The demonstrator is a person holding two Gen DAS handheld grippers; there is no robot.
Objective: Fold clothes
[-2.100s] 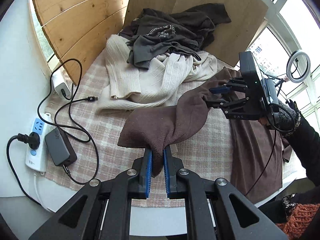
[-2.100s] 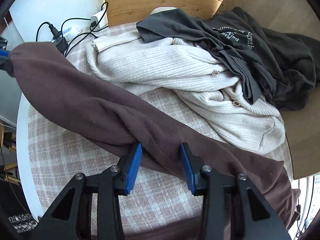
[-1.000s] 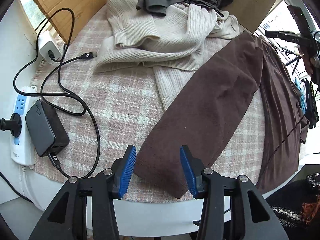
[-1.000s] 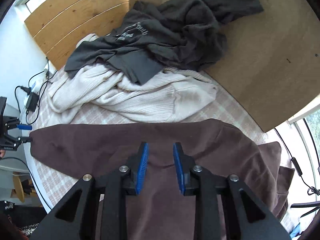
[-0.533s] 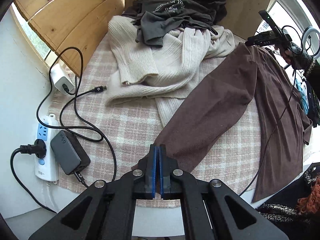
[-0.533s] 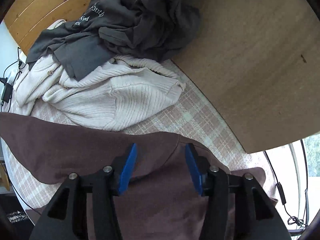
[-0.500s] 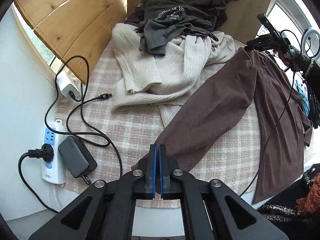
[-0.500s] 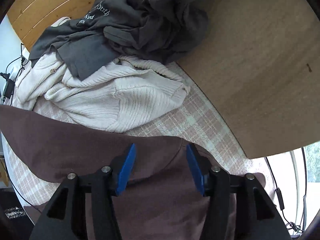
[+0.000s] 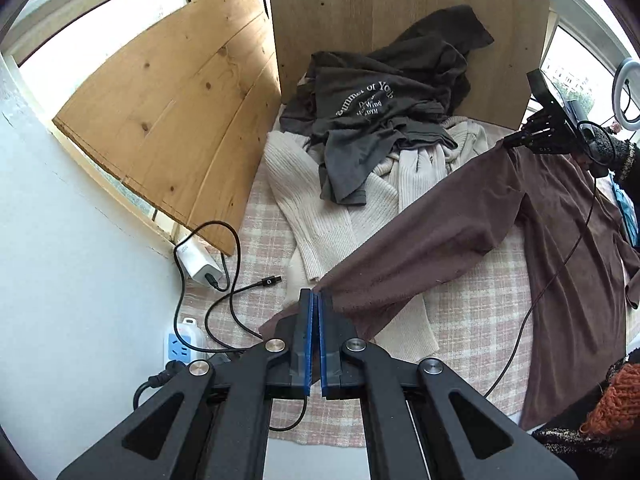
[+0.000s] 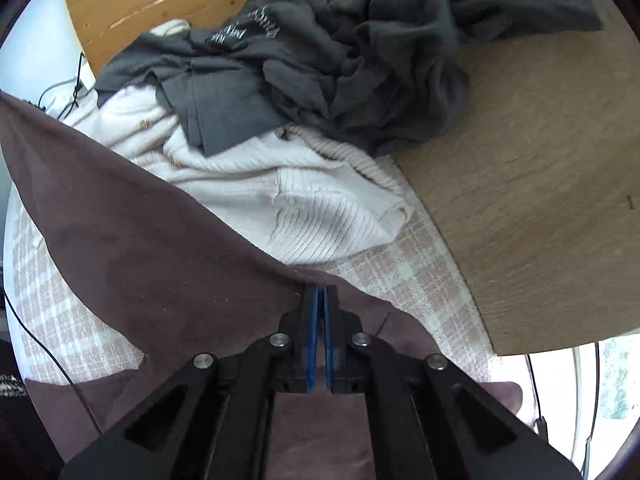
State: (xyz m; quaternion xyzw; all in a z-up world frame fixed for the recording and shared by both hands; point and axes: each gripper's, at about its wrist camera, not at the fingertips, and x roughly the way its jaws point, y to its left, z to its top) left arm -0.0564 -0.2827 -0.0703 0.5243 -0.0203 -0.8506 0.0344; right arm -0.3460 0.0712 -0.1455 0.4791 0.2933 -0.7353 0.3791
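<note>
- Brown garment [image 9: 448, 236], its long sleeve pulled taut off the checked tablecloth [image 9: 472, 312], spans the table from near left to far right; its body lies flat at the right edge.
- At far left, a power strip [image 9: 178, 346] and charger cables sit against the white wall, clear of the cloth.
- The left gripper [image 9: 315, 312], fingers pressed together on the sleeve's cuff end, now holds it raised; a second ago that end lay loose on the table between parted fingers.
- Centre, far side: a cream knit sweater [image 9: 316, 208] under a dark grey T-shirt [image 9: 372, 120], both heaped and unfolded.
- The right gripper [image 10: 319, 300], half a second ago parted over the shoulder seam, has clamped onto it.
- With both ends pinched, the sleeve looks ready to be swung across the body, a fold in progress.
</note>
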